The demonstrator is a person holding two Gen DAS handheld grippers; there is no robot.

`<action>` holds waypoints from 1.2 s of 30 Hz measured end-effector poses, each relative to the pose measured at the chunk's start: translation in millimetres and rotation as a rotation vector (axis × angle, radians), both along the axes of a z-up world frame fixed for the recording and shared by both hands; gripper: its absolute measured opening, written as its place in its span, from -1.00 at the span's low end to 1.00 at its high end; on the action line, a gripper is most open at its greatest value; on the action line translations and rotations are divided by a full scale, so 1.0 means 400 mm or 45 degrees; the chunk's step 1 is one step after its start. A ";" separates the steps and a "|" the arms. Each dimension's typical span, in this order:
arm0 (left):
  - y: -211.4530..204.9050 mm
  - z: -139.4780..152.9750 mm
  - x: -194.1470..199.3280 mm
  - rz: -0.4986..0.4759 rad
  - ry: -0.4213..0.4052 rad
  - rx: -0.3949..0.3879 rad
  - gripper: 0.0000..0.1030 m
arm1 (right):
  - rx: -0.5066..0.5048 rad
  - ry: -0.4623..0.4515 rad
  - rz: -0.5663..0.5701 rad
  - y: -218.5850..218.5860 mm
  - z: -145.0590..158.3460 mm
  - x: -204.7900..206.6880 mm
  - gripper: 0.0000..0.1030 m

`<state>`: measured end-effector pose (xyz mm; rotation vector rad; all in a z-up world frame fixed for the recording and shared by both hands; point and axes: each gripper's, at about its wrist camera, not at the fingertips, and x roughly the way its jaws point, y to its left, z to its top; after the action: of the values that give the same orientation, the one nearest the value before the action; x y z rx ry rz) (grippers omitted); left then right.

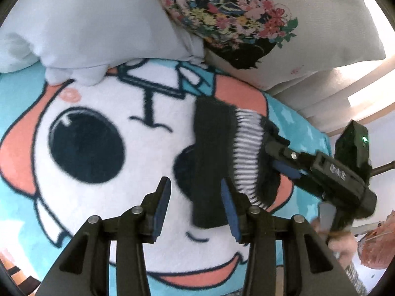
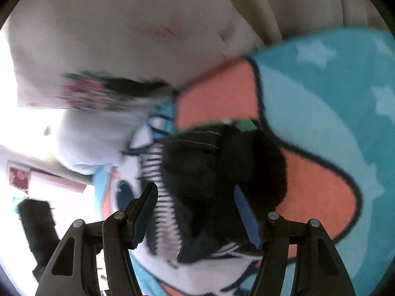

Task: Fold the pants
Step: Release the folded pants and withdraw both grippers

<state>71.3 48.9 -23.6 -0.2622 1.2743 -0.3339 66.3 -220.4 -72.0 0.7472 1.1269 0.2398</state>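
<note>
Pants (image 1: pixel 212 162) lying on cartoon-print blanket (image 1: pixel 103 113) on bed, already a narrow black bundle, striped lining showing. Left gripper (image 1: pixel 195 207) jaws open, empty, just short of near end. Right gripper (image 2: pixel 195 212) jaws open, straddling the cloth. Probably mid-fold. Next: close on one edge, carry across, avoid bunching.

I see bright daylight in both views. On the left wrist view the blanket (image 1: pixel 103 162) looks sharp, and the edges bend round and go black. My right wrist view is smeary, the pillow (image 2: pixel 103 49) is all blurry, and white glare washes out its left side.
</note>
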 end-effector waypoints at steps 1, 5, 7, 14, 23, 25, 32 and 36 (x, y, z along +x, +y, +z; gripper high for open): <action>0.004 -0.001 -0.004 0.007 -0.003 0.006 -0.21 | -0.003 -0.009 -0.011 0.001 -0.005 0.004 0.34; 0.051 0.004 -0.017 0.056 -0.005 -0.003 -0.19 | -0.041 -0.060 -0.011 0.012 0.060 -0.002 0.35; 0.067 0.006 -0.020 0.072 -0.015 0.000 -0.19 | -0.121 -0.114 0.005 0.035 0.097 0.000 0.35; 0.080 0.039 -0.050 0.037 -0.102 0.059 -0.18 | -0.318 0.024 0.031 0.097 0.012 0.068 0.36; 0.078 0.110 -0.071 -0.054 -0.292 0.146 -0.10 | -0.426 -0.065 -0.058 0.096 0.100 -0.048 0.37; 0.075 0.138 -0.080 -0.063 -0.371 0.192 -0.09 | -0.450 -0.064 -0.106 0.094 0.104 -0.109 0.37; 0.070 0.278 -0.162 0.003 -0.817 0.369 0.57 | -0.530 0.010 -0.215 0.079 0.089 -0.249 0.37; 0.085 0.343 -0.200 0.102 -0.979 0.376 0.87 | -0.538 0.045 -0.269 0.067 0.090 -0.285 0.37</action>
<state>-8.8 83.1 113.5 0.0730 0.5382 -0.1454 -47.7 -193.6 -36.2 0.4880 1.0756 -0.1875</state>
